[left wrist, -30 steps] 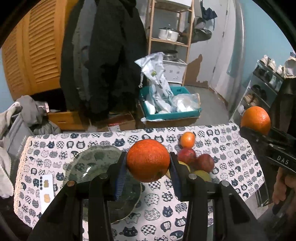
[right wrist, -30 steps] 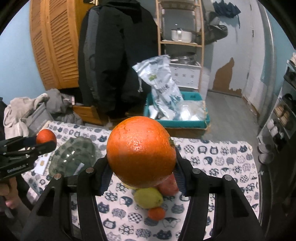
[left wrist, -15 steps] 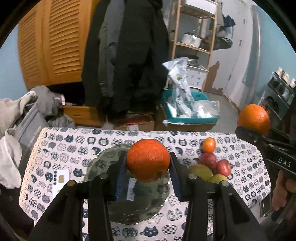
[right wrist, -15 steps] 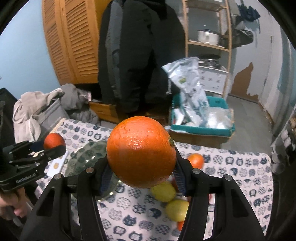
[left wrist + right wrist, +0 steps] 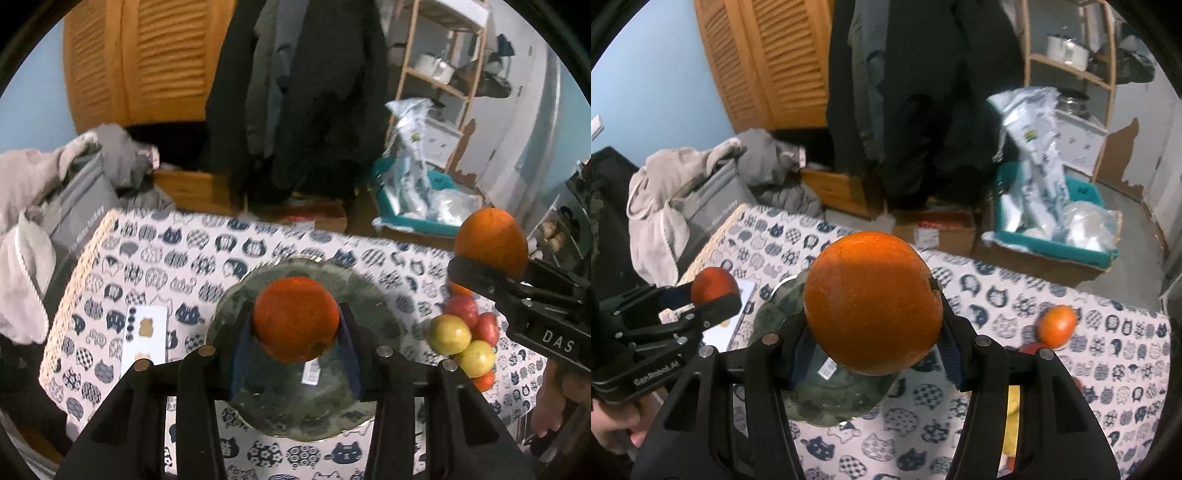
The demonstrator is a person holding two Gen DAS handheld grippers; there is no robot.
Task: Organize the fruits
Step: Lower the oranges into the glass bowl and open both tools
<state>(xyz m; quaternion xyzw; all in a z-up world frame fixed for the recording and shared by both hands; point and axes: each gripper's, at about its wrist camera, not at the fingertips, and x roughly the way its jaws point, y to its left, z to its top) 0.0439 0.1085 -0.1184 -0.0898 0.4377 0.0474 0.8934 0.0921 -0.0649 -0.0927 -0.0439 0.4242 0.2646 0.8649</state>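
Oranges in both grips: we hover the left gripper (image 5: 295, 332), clamped on one orange (image 5: 295, 317), above the glass plate (image 5: 373, 295) (right gripper (image 5: 873, 332) clamps the larger orange (image 5: 873, 302)), so lowering and releasing comes next.

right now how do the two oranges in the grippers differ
The left orange is deeper reddish and appears smaller; the right orange is lighter orange and looks larger. The left orange sits directly over the glass plate; the right orange is nearer the fruit pile. Both are clamped in a hand-held gripper.

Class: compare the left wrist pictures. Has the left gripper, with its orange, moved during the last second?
Yes. The left gripper has swung left: its orange now sits over the glass plate, which earlier lay to its left, and the fruit pile has slid right.
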